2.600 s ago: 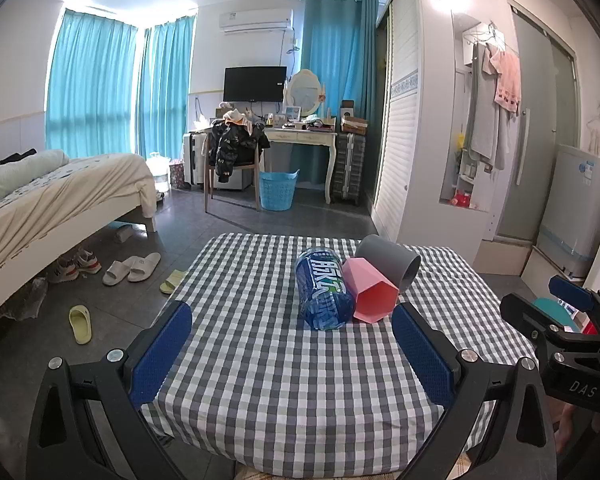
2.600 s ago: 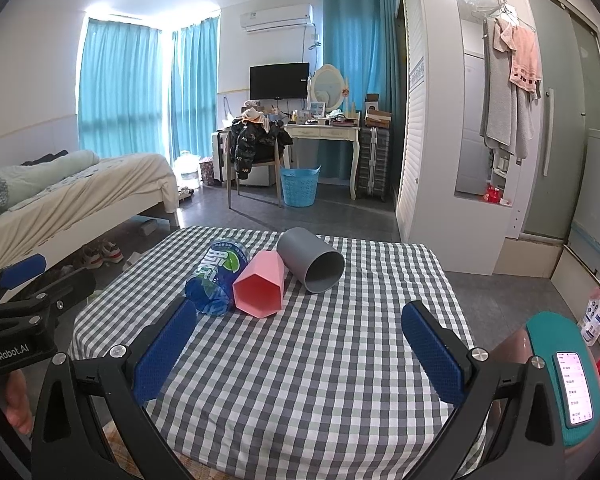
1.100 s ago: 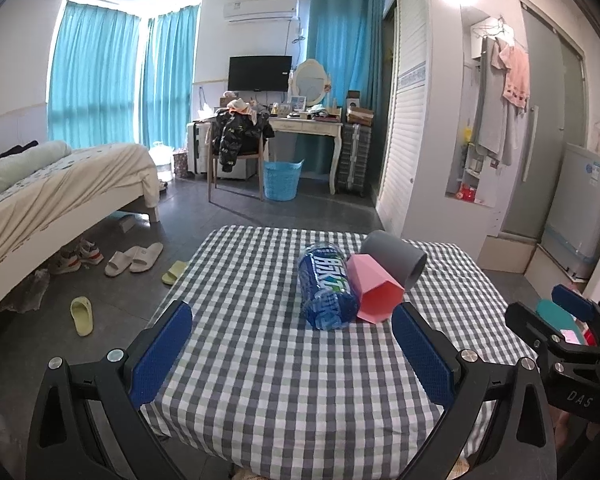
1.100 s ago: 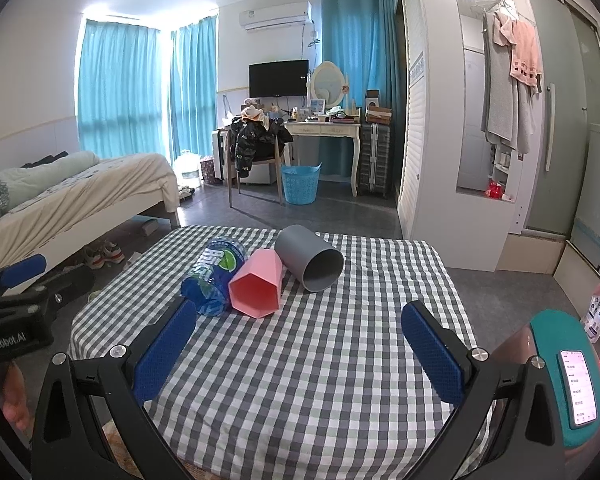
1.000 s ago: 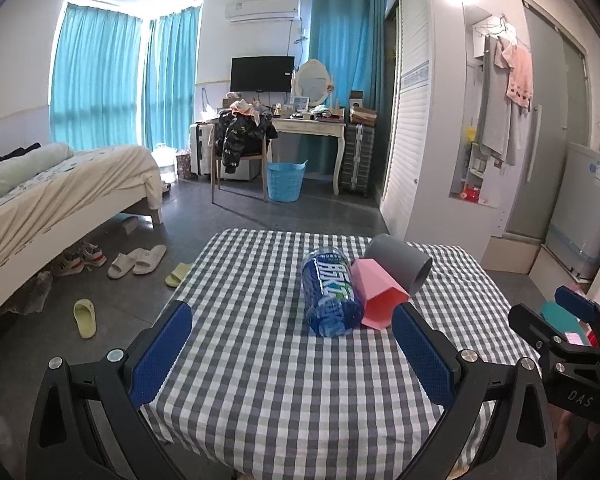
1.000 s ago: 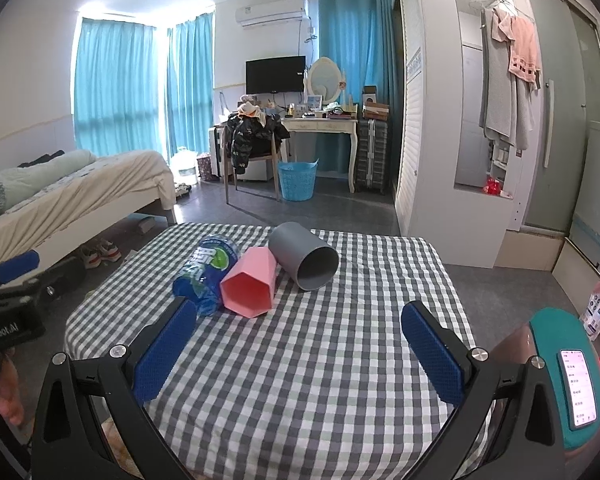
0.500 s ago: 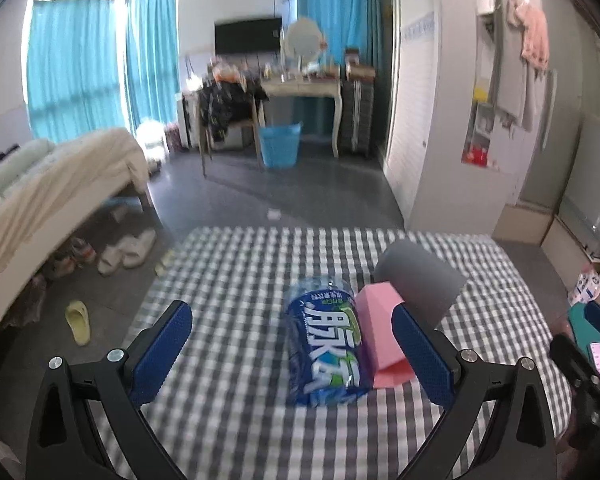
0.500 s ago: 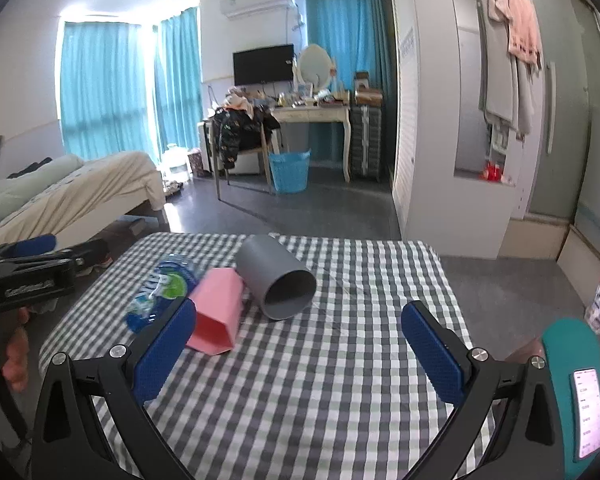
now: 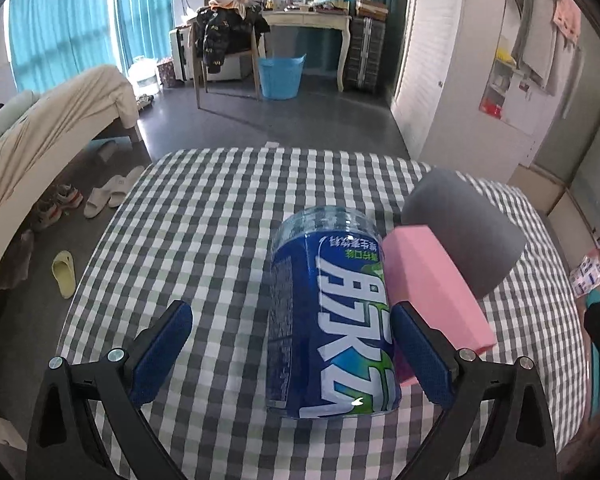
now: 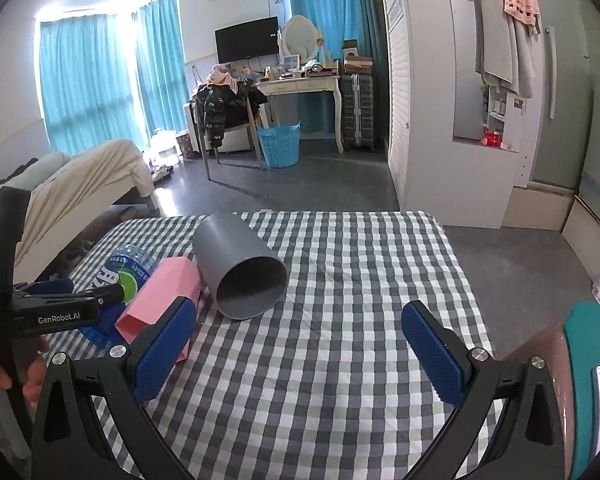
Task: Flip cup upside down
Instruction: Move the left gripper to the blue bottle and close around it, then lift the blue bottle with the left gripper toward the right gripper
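We saw three things lying on their sides in a row on the checked cloth of the bench (image 9: 204,216): a blue-labelled bottle (image 9: 332,320), a pink cup (image 9: 432,288) and a grey cup (image 9: 464,236). The bottle touched the pink cup along its length, and the pink cup's far end pressed against the grey cup.

In the left wrist view the left hand-held gripper (image 9: 288,348) was spread wide, with the bottle lying between its blue pads. The right pad (image 9: 420,356) sat in the seam between the bottle and the pink cup, touching or nearly touching both; the left pad stood well clear of the bottle over bare cloth. It held nothing.

In the right wrist view the right hand-held gripper (image 10: 300,344) was also wide apart and held nothing, hovering over bare cloth near the front edge of the bench. The grey cup (image 10: 240,268) lay just beyond its left pad (image 10: 164,348), with its open mouth turned toward us. The pink cup (image 10: 160,300) lay to the left of it, partly hidden by that pad, and the bottle (image 10: 124,276) lay further left. The left hand-held gripper (image 10: 60,308) showed at the left edge, over the bottle, with a hand (image 10: 4,376) below it.
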A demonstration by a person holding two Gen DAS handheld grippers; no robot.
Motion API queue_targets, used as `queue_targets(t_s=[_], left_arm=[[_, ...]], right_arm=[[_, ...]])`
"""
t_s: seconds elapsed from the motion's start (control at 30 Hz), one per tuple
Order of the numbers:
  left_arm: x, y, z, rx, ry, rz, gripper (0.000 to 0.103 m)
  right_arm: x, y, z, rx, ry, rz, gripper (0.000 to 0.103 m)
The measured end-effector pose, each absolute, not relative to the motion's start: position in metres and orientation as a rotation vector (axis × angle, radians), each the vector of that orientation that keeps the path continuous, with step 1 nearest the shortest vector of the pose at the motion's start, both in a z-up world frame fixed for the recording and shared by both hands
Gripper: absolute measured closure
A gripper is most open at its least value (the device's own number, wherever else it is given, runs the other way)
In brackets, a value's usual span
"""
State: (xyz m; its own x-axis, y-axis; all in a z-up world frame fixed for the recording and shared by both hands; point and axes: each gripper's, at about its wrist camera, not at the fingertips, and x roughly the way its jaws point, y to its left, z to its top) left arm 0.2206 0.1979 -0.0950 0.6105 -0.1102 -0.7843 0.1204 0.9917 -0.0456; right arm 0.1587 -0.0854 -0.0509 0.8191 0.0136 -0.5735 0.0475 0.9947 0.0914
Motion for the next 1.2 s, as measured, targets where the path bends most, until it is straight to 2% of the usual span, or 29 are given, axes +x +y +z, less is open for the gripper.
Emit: queue_targets(t_s=[0.1, 0.17, 0.2, 0.23, 0.47, 1.0, 1.17, 1.2], left_arm=[[0.218, 0.193, -0.104, 0.026, 0.96, -0.173, 0.004], [0.219, 0.196, -0.107, -0.017, 0.969, -0.191, 0.017], [0.22, 0.198, -0.109, -0.036, 0.989, -0.205, 0.037], [0.221, 0.199, -0.11, -0.051, 1.004, -0.213, 0.038], [0.199, 0.207, -0.107, -0.057, 0.998, -0.235, 0.038], [0.083, 0.205, -0.111, 0.002, 0.949, -0.23, 0.038], [0.071, 0.202, -0.111, 0.02, 0.921, -0.245, 0.033], [0.069, 0.202, -0.11, 0.018, 0.919, -0.249, 0.029]], right_arm=[[0.157, -0.083, -0.053, 0.109, 0.611, -0.015, 0.0], [0.158, -0.084, -0.052, 0.113, 0.61, -0.015, 0.0], [0.157, -0.084, -0.052, 0.114, 0.61, -0.015, 0.0], [0.156, -0.083, -0.051, 0.114, 0.609, -0.014, 0.0], [0.146, -0.079, -0.043, 0.106, 0.596, -0.015, 0.0], [0.087, -0.05, -0.023, 0.048, 0.547, 0.029, 0.0], [0.07, -0.044, -0.019, 0.034, 0.534, 0.023, 0.0], [0.068, -0.043, -0.018, 0.029, 0.533, 0.018, 0.0]])
